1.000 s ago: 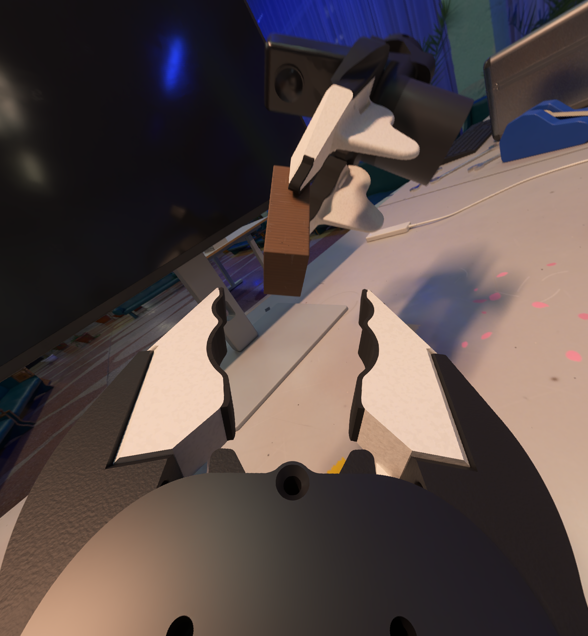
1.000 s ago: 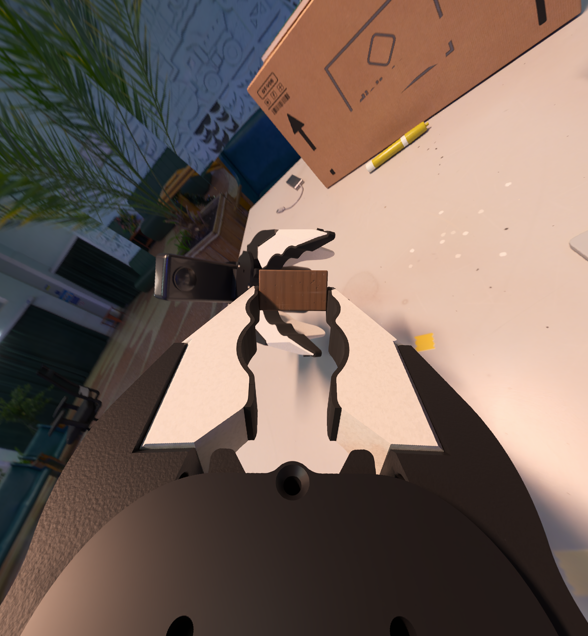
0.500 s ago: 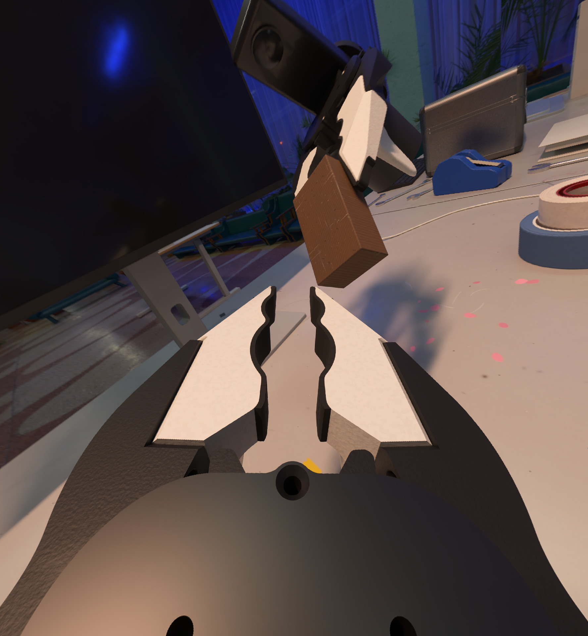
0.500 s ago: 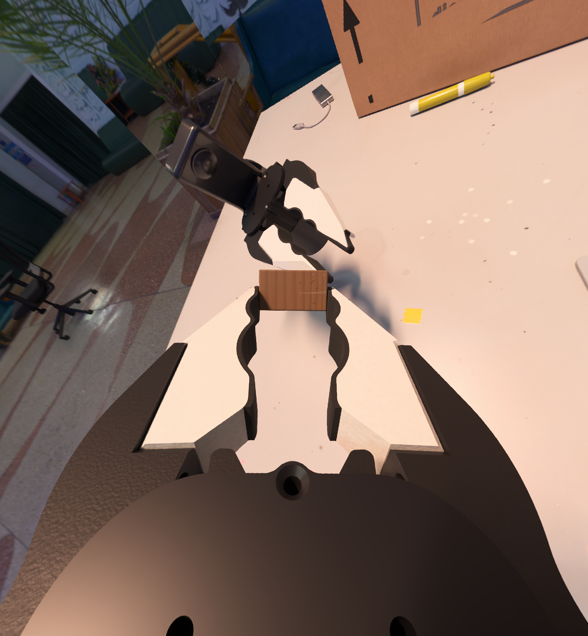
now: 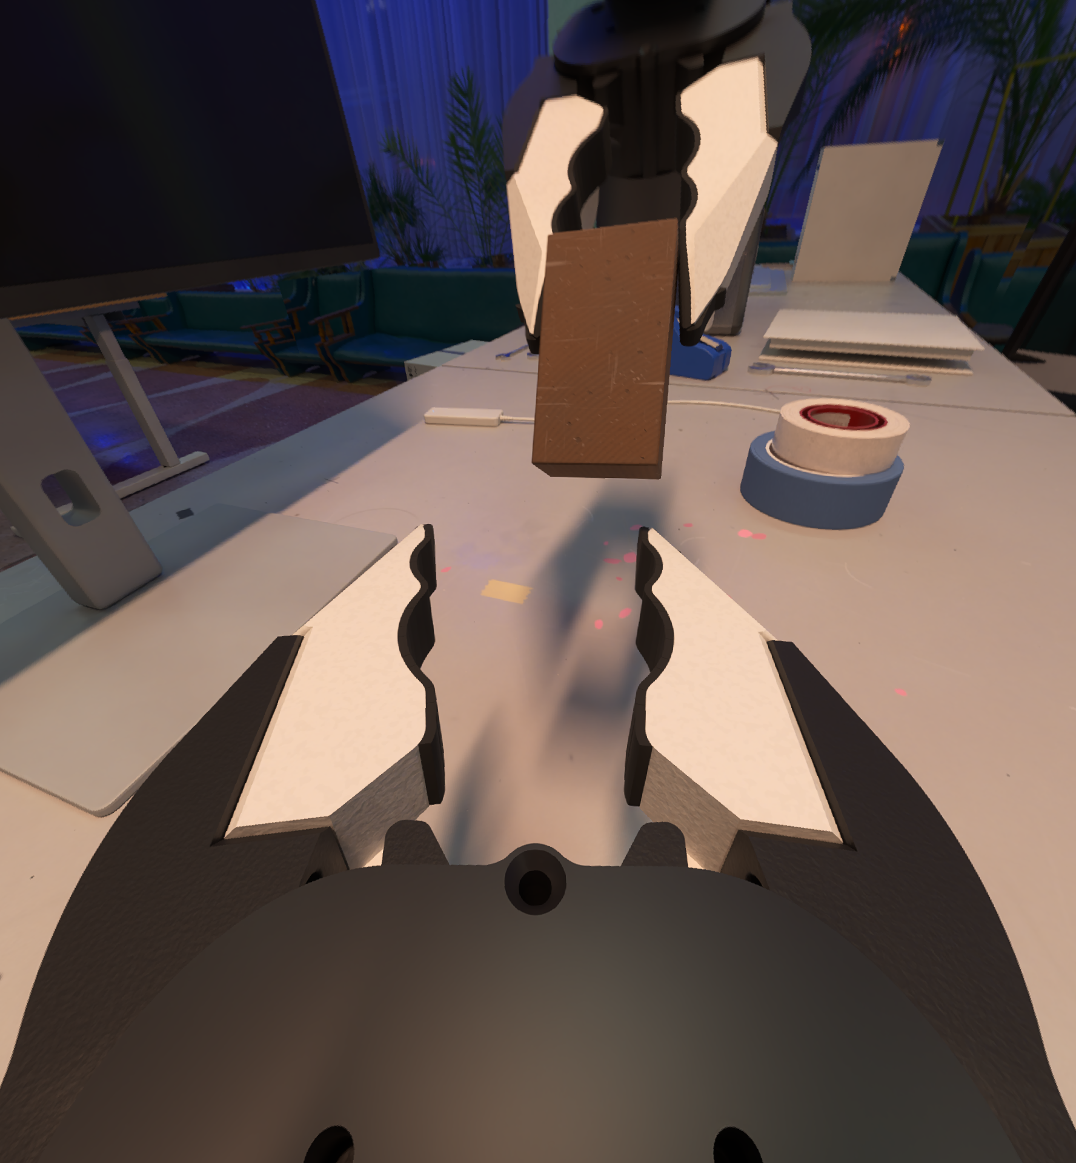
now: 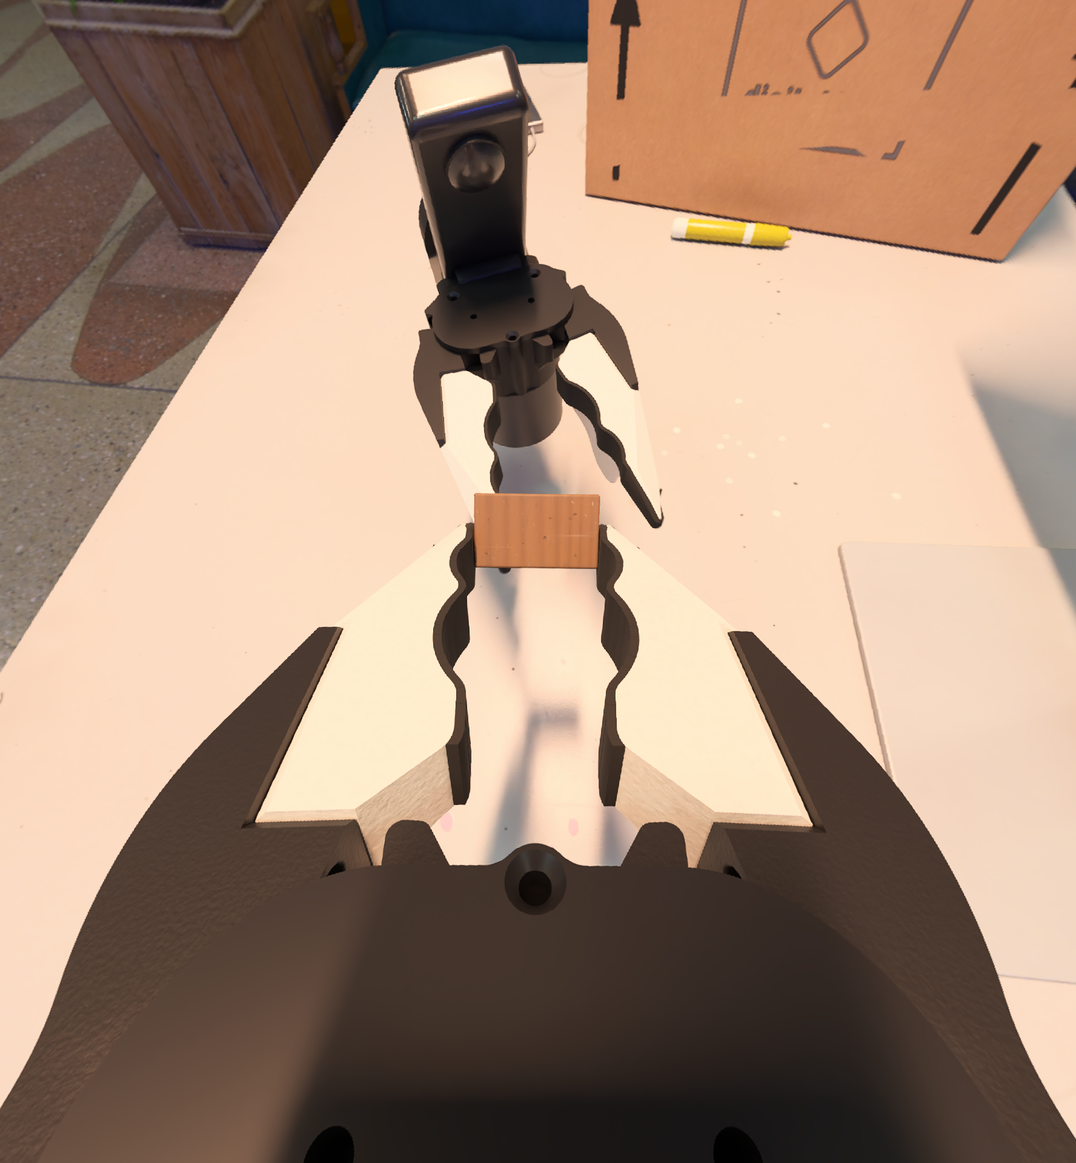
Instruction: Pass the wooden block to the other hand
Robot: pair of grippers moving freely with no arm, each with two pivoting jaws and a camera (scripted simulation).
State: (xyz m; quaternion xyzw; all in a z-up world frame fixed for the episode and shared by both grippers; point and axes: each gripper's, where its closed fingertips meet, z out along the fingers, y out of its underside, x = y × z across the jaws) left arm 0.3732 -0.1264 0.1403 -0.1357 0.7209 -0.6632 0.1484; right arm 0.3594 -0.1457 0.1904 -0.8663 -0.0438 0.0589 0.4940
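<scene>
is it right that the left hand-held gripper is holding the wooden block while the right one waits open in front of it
Not quite: they are swapped. The right hand-held gripper is shut on the wooden block, and the left hand-held gripper waits open in front of it, as the left wrist view shows.

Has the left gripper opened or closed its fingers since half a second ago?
Yes. The left gripper has opened wider: half a second ago the fingertip gap was narrow; now it roughly matches the width of the wooden block hanging ahead in the right gripper.

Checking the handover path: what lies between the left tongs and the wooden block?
Nothing: in the left wrist view only open air above bare tabletop separates the open left tongs from the wooden block.
</scene>
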